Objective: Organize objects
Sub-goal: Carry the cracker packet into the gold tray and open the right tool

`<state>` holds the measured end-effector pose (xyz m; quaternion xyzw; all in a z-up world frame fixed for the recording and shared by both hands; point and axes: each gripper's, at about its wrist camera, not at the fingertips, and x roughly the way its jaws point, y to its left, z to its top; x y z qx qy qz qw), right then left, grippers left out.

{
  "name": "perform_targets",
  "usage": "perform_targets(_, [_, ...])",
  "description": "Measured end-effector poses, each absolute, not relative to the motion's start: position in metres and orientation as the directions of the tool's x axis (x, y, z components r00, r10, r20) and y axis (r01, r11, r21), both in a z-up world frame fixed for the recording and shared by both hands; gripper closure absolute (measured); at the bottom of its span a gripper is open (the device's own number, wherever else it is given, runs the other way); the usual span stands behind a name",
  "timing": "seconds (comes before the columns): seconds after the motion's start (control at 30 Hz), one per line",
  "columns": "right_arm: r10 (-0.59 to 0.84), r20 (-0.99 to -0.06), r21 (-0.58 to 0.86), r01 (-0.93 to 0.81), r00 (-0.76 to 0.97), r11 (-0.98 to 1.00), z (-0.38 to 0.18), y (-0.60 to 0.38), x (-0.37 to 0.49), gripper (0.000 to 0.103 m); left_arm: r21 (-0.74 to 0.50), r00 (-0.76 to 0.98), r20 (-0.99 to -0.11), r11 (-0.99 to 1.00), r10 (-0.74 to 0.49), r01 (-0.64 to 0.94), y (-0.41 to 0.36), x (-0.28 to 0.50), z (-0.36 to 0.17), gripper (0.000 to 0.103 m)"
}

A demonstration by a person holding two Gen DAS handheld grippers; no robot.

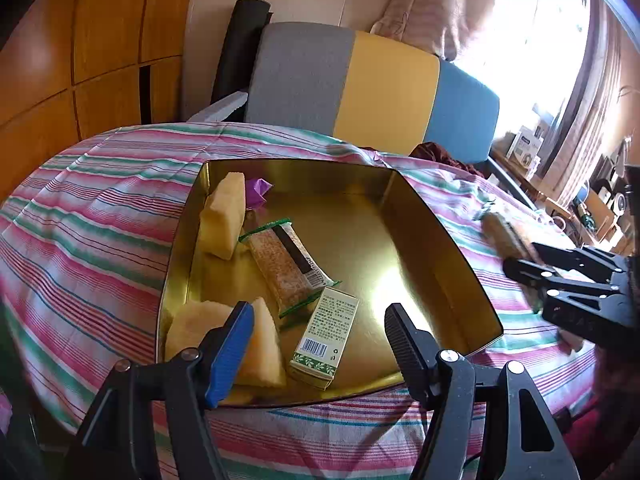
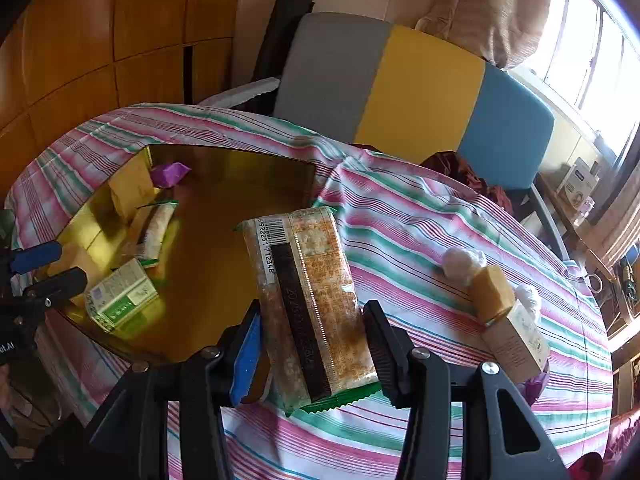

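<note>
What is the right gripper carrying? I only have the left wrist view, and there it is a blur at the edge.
Observer: The right gripper is shut on a snack bar packet, barcode end pointing away.
Operator: Is it over the gold tin yet?
Observer: Partly; it hangs above the tin's near right rim.
Operator: Anything left on the cloth?
Observer: Yes, a small tan box lies on the striped cloth to the right, with a yellow block at its far end and white wrapped pieces beside it.
</note>
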<state>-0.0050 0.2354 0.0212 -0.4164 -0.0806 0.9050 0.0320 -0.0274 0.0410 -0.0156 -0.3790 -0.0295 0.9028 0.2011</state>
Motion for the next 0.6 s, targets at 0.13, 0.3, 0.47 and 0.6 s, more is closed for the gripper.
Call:
perform_targets(0.13, [0.105, -0.744, -0.168, 0.033, -0.660, -0.985, 0.021, 0.208, -0.011, 0.053, -0.217, -0.645, -0.658, -0.918, 0.389, -0.332, 0.032, -0.023, -0.013, 0.034])
perform_targets(0.3, [0.095, -0.733, -0.183, 0.061, -0.674, -0.981, 0.021, 0.186, -0.017, 0.053, -0.234, -0.658, -0.648, -0.922, 0.385, -0.309, 0.019, -0.020, -0.011, 0.030])
perform_targets(0.47, [0.088, -0.724, -0.193, 0.078, -0.684, -0.978, 0.021, 0.173, -0.022, 0.053, -0.235, -0.675, -0.633, -0.925, 0.378, -0.298, 0.009, -0.016, -0.007, 0.030])
perform_targets(0.6, [0.092, -0.716, -0.205, 0.083, -0.692, -0.975, 0.021, 0.166, -0.025, 0.053, -0.237, -0.689, -0.621, -0.928, 0.373, -0.288, 0.002, -0.015, -0.003, 0.029])
